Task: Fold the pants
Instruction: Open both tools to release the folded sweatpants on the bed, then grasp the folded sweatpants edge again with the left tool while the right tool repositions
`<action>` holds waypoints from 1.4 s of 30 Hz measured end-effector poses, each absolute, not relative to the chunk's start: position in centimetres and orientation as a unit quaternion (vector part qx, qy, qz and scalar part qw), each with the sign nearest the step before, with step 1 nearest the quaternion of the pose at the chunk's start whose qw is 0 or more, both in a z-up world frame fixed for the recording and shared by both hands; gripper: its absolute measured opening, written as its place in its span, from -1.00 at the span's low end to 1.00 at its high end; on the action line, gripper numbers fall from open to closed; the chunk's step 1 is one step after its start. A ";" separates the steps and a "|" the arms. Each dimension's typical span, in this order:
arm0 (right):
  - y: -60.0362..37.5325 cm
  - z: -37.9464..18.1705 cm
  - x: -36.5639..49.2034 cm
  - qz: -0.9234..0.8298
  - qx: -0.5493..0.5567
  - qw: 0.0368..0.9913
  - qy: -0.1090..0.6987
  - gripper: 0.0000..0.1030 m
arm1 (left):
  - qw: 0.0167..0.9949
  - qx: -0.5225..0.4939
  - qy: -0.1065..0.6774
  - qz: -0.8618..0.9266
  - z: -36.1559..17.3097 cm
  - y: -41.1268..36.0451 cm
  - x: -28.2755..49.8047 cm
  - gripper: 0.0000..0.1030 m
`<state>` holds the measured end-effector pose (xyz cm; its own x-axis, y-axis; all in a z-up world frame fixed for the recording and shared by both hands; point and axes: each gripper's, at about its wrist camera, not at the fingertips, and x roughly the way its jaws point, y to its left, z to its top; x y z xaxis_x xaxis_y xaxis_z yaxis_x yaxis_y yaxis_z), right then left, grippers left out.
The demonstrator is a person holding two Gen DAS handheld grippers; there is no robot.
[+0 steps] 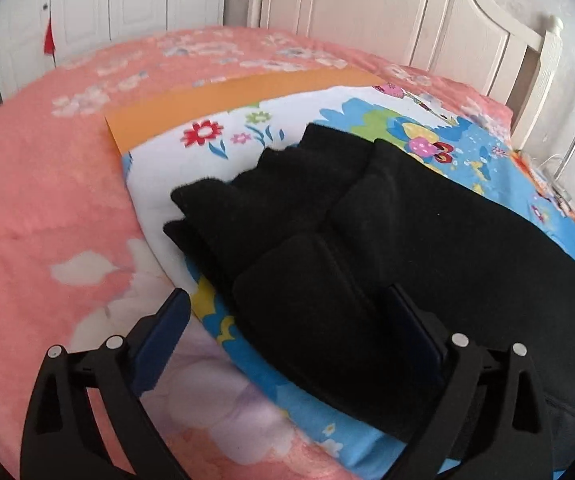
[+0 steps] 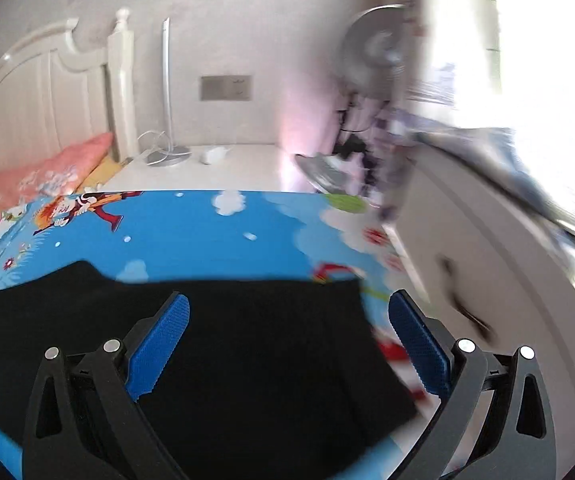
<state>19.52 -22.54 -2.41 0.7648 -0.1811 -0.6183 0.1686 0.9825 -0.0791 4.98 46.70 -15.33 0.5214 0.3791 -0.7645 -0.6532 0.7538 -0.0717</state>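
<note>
Both grippers are seen with jaws spread wide and nothing held: the left gripper (image 1: 287,312) and the right gripper (image 2: 289,316) are hung just above the black pants (image 1: 367,232). These are laid on a cartoon sheet (image 1: 167,184) over the pink bed (image 1: 47,200). Behind, a white headboard (image 1: 467,32) is seen.

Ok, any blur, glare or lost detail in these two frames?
Left wrist view: mostly sharp, but the black pants show almost no fold detail. Right wrist view: window blown out, fan and right side smeared, pants a flat black patch.
</note>
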 end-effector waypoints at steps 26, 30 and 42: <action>-25.9 -11.0 26.4 -0.186 -0.054 0.896 0.399 0.89 | 0.920 -0.022 0.385 0.067 -8.8 21.7 14.6 -0.44; -26.0 -11.0 26.4 -0.183 -0.048 0.896 0.400 0.89 | 0.909 -0.007 0.414 0.052 -11.2 21.6 19.4 -0.22; -25.5 -10.8 26.6 -0.191 -0.063 0.896 0.397 0.89 | 0.878 -0.110 0.416 0.209 -12.5 37.3 19.9 0.34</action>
<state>26.55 -25.49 -10.79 0.6122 -0.3927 -0.6863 0.2927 0.9188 -0.2647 19.88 37.30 -12.47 0.5661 0.2762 -0.7767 -0.4594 0.8880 -0.0191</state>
